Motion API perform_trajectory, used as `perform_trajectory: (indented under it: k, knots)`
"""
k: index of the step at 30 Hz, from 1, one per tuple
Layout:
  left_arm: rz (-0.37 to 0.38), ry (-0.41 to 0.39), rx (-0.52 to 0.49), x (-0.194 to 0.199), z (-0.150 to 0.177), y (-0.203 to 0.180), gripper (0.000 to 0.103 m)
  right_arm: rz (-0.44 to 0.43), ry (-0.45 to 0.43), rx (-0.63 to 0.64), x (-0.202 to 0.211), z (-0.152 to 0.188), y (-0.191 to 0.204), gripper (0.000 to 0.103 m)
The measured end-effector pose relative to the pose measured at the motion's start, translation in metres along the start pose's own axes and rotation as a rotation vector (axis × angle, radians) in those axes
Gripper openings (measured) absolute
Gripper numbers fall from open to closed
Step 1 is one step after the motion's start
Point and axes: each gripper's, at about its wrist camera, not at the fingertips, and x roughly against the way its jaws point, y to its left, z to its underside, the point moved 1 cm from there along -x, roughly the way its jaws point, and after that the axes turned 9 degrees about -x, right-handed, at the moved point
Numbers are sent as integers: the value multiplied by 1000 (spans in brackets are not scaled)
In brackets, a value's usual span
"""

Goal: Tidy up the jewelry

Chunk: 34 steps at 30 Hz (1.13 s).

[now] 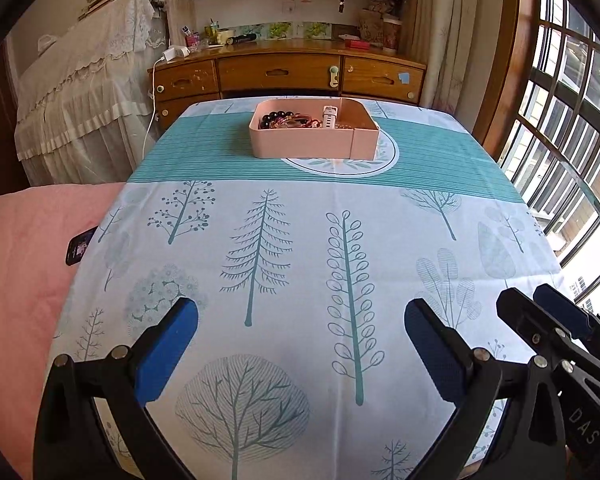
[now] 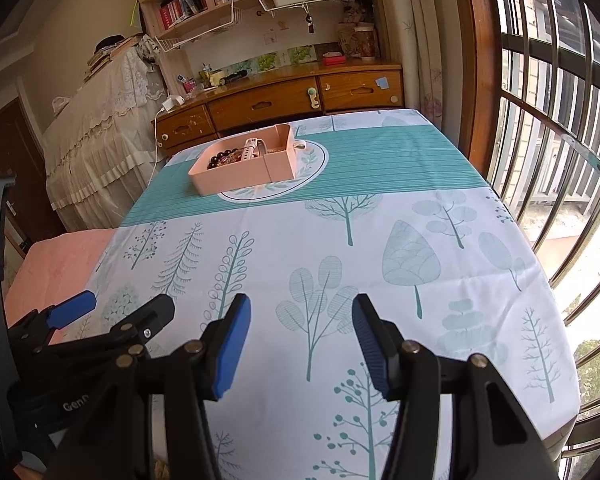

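A pink divided box (image 1: 314, 136) (image 2: 244, 168) stands at the far side of the table on a teal stripe of the cloth. Inside it lie dark bead bracelets (image 1: 274, 118) (image 2: 216, 159), a white watch (image 1: 329, 116) (image 2: 252, 147) and other tangled jewelry. My left gripper (image 1: 300, 320) hangs open over the near part of the tablecloth with nothing between its blue pads. Beside it on the right, my right gripper (image 2: 300, 316) (image 1: 540, 300) is also open and holds nothing. Both are well short of the box.
The table carries a white and teal tree-print cloth (image 1: 300, 240). A pink bed (image 1: 24, 264) with a dark phone (image 1: 80, 246) lies to the left. A wooden dresser (image 1: 288, 72) stands behind the table, and a barred window (image 2: 560, 140) runs along the right.
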Motion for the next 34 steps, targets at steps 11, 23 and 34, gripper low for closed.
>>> perform_trajectory:
  k: [11,23,34]
  knots:
    - [2,0,1,0,0,1,102,-4,-1,-3,0,0,0,53]
    - [-3,-9,7,0,0,1,102,-9,-11,-5,2,2,4,53]
    - [-7,-9,11,1,0,-1,102,-8,-10,-5,1,2,3,53]
